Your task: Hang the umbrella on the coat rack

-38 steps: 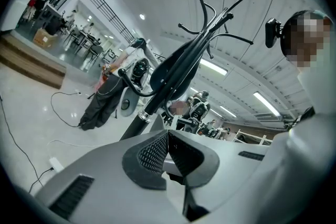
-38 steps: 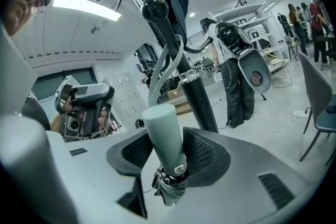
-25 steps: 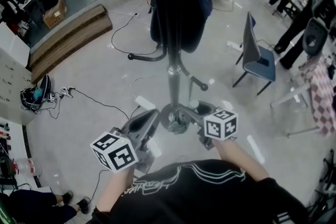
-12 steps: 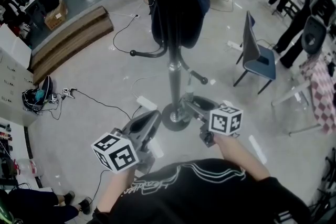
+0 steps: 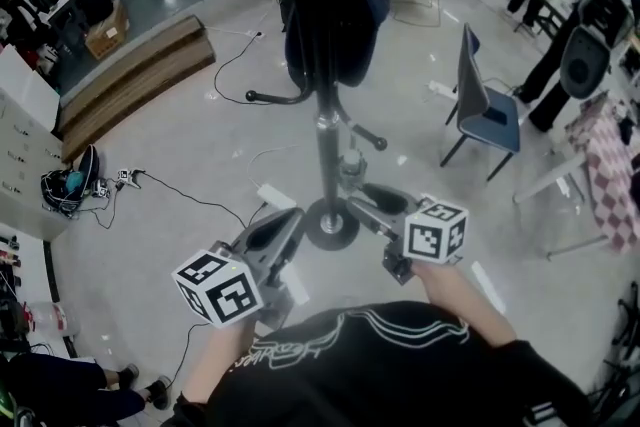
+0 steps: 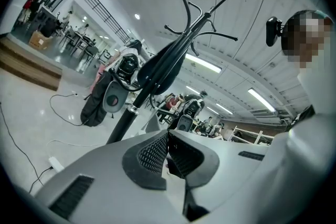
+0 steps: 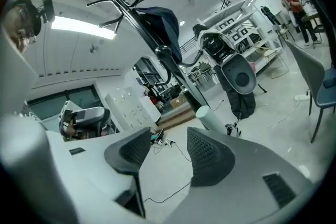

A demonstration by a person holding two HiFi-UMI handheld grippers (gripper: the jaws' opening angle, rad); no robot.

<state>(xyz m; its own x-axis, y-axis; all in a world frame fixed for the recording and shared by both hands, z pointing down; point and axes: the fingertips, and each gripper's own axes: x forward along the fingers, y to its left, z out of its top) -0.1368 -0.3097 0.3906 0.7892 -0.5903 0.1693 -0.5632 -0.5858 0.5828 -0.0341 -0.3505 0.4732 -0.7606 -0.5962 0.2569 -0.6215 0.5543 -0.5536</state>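
Right tool [image 7: 167,150] empty, jaws apart, near coat rack pole [image 5: 327,150]; open floor [image 5: 190,150] alongside.

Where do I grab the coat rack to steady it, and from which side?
Take the coat rack by its bare pole between the hanging umbrella and the round base. It's a slim upright tube, free there, so come level from the person's side, jaws straddling it. The open right hand-held gripper looks closest.

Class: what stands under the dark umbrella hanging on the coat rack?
Under the dark folded umbrella, the coat rack's grey metal pole runs down to its round base on the pale floor. The umbrella covers the pole's upper part in the head view.
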